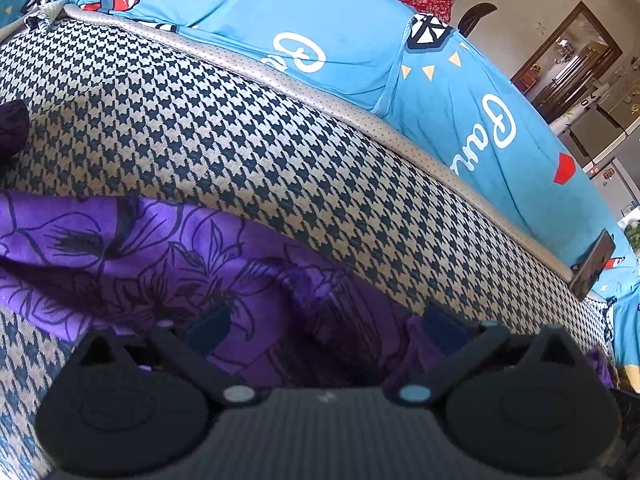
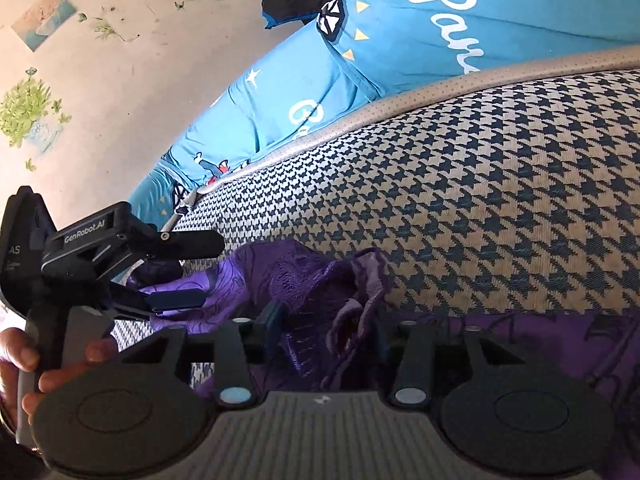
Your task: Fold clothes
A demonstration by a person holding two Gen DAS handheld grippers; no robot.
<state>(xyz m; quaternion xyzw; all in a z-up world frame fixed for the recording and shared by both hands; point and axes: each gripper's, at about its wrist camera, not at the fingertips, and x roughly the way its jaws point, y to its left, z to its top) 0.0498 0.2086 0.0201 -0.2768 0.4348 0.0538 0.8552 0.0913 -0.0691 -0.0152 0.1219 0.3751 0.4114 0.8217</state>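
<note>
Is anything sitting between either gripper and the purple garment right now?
Nothing visible. The purple garment lies directly at the open left gripper and right gripper on the houndstooth mat.

Left gripper (image 2: 188, 274): black body, dark-blue pads, white "GenRobot.AI" marking, silver screw; ribbed grey base.

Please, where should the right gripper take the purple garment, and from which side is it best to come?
Probably the bunched, raised edge of the purple garment, which already lies between the open fingers of the right gripper. Come straight forward, low over the houndstooth mat: the ridge stands up, while elsewhere the cloth lies flat.
</note>
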